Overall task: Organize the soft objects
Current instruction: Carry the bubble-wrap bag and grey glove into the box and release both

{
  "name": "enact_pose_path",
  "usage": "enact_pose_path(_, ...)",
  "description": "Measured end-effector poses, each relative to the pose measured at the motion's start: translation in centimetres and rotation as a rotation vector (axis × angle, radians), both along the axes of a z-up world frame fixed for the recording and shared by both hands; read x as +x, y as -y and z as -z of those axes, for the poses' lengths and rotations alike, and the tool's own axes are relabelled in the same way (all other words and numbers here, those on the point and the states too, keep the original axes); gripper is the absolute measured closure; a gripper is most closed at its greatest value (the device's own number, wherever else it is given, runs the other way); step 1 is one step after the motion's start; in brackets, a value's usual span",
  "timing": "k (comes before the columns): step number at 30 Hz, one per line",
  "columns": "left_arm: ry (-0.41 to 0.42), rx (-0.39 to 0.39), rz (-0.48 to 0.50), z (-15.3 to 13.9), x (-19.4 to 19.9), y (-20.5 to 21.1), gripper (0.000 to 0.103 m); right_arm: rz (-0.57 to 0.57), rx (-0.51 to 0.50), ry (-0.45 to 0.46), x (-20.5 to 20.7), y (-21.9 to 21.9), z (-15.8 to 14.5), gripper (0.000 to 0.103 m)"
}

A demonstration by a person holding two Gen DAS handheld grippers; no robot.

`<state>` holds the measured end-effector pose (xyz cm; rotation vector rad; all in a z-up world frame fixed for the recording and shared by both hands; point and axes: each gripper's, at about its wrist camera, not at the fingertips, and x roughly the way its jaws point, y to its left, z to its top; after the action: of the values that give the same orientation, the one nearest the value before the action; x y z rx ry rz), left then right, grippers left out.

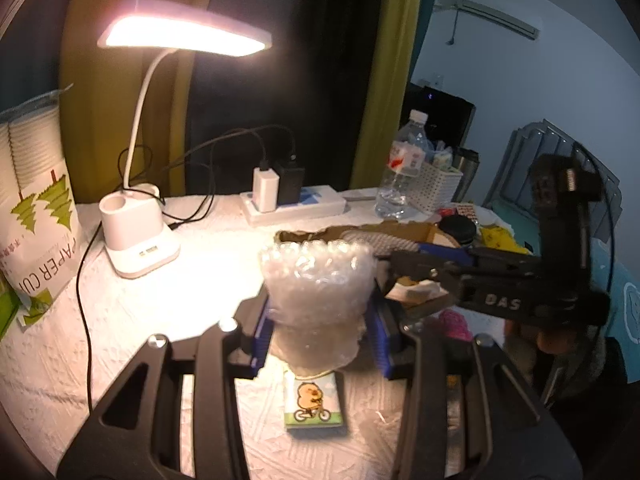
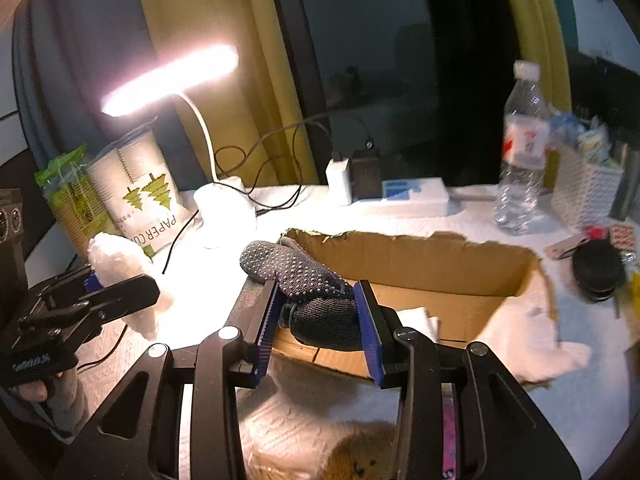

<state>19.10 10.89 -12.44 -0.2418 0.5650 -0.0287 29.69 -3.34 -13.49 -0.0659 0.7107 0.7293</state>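
Bubble wrap (image 1: 316, 280), bunched into a loose wad, sat pinched between the blue pads of the left gripper (image 1: 318, 330), held above the white tablecloth (image 1: 192, 272) and a small tissue pack (image 1: 315, 406) with a cartoon printed on it; the right gripper (image 2: 318, 322) had its jaws closed on a grey dotted glove (image 2: 304, 284), whose cuff was squeezed between the pads while the fingers flopped forward over the near rim of the cardboard box (image 2: 432, 268); both grips looked firm, the soft stuff bulging out around the pads. The step in hand, by the look of it, was carrying soft items to the box, the glove being nearly there and the wrap well off to the left, near the desk lamp (image 1: 140, 240) and the sleeve of paper cups (image 1: 36, 208). The box already held something pale at its bottom, though what it was could not be told. The next move probably called for bringing the glove past the torn rim and over the hollow before letting go, lest it drape on the edge and slide out; the wrap, light and springy, would need the same, with care to keep the two grippers from crowding each other over the opening.
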Motion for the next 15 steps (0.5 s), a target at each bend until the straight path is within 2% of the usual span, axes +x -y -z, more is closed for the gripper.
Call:
enact_pose_path(8,-0.032,0.009,0.001,0.8,1.9,0.6,0.061,0.008,0.001,-0.153,3.1,0.1,3.6,0.063)
enact_pose_path(15,-0.046,0.022,0.024,1.0,3.8,2.5,0.061,0.072,-0.056,-0.123,3.7,2.3,3.7,0.063)
